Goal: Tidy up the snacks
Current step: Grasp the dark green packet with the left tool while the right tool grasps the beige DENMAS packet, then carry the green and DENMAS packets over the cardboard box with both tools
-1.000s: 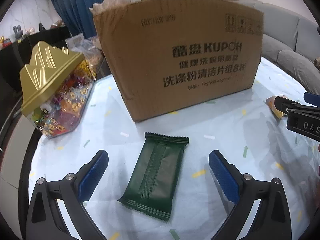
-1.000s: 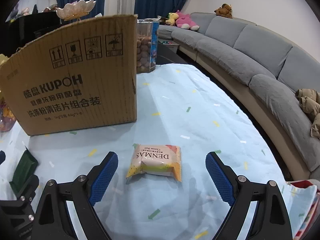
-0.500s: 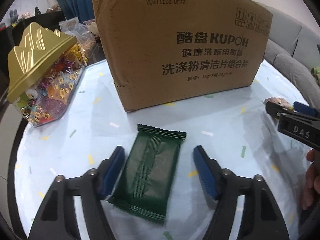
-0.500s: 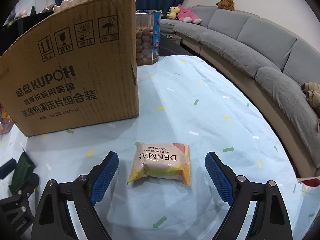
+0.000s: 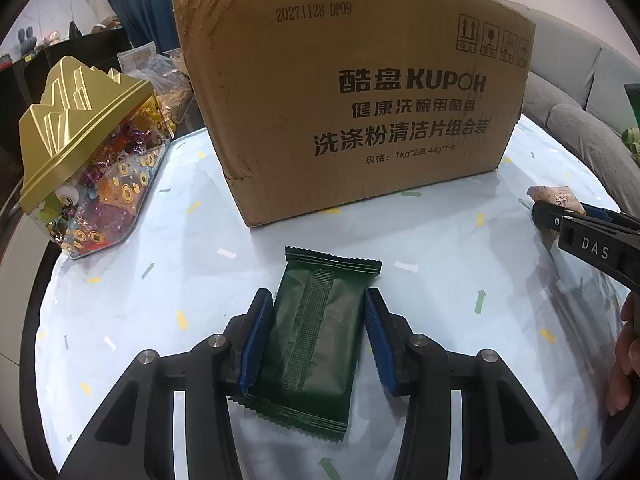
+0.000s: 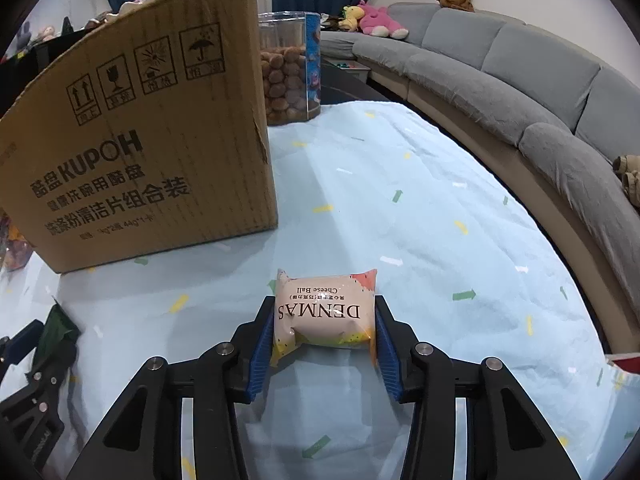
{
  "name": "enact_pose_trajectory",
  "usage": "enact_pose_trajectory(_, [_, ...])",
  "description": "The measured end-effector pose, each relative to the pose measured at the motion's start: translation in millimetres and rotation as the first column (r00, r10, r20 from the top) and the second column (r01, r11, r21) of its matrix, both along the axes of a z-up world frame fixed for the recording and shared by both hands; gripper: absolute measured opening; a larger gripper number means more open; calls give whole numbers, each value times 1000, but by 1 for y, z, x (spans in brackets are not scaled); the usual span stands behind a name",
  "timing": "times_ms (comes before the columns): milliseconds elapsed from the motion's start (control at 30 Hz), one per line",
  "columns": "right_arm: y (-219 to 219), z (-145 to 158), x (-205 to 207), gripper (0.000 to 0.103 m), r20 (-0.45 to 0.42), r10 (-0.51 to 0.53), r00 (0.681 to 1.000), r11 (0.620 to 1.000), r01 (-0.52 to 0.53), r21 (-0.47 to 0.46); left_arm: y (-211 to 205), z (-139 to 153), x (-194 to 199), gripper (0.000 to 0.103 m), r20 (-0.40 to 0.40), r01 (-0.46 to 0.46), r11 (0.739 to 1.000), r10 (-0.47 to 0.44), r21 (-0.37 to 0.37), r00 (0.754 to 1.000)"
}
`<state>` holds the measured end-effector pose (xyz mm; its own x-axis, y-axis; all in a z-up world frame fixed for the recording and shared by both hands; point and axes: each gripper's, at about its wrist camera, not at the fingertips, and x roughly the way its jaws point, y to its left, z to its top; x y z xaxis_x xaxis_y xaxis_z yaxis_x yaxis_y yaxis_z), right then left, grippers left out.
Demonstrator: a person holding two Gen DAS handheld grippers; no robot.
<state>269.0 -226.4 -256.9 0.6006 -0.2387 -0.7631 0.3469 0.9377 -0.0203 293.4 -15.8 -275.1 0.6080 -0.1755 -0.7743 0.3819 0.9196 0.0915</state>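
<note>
My left gripper (image 5: 316, 300) is shut on a dark green snack packet (image 5: 316, 332) that lies on the light blue tablecloth; its blue pads press both long sides. My right gripper (image 6: 325, 304) is shut on a pale DENMAS Cheese Ball packet (image 6: 326, 310), also on the cloth. The brown KUPOH cardboard box (image 5: 352, 100) stands upright just beyond both packets and also shows in the right wrist view (image 6: 140, 152). The right gripper shows at the right edge of the left wrist view (image 5: 560, 216). The green packet's corner shows at the left in the right wrist view (image 6: 58, 324).
A gold-lidded clear candy box (image 5: 88, 168) stands at the table's left. A clear tub of brown balls (image 6: 290, 68) stands behind the box's right corner. A grey sofa (image 6: 520, 92) curves round the table's right edge (image 6: 592, 320).
Both grippers have moved forward and closed from wide open onto their packets: the left on the green packet, the right on the DENMAS packet.
</note>
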Motion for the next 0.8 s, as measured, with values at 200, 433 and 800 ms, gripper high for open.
enact_pose_trajectory(200, [5, 9, -4, 46, 20, 16, 1000, 1000, -16, -7, 1, 5, -3, 46, 9, -6, 1000, 6, -7, 1000])
enact_pose_trajectory(433, [9, 22, -9, 46, 43, 21, 999, 1000, -20, -7, 4, 21, -4, 46, 34, -25, 1000, 26, -17, 999])
enact_pose_trajectory(800, [12, 59, -21, 46, 98, 49, 994, 999, -48, -16, 7, 56, -17, 46, 81, -92, 995, 95, -38, 992])
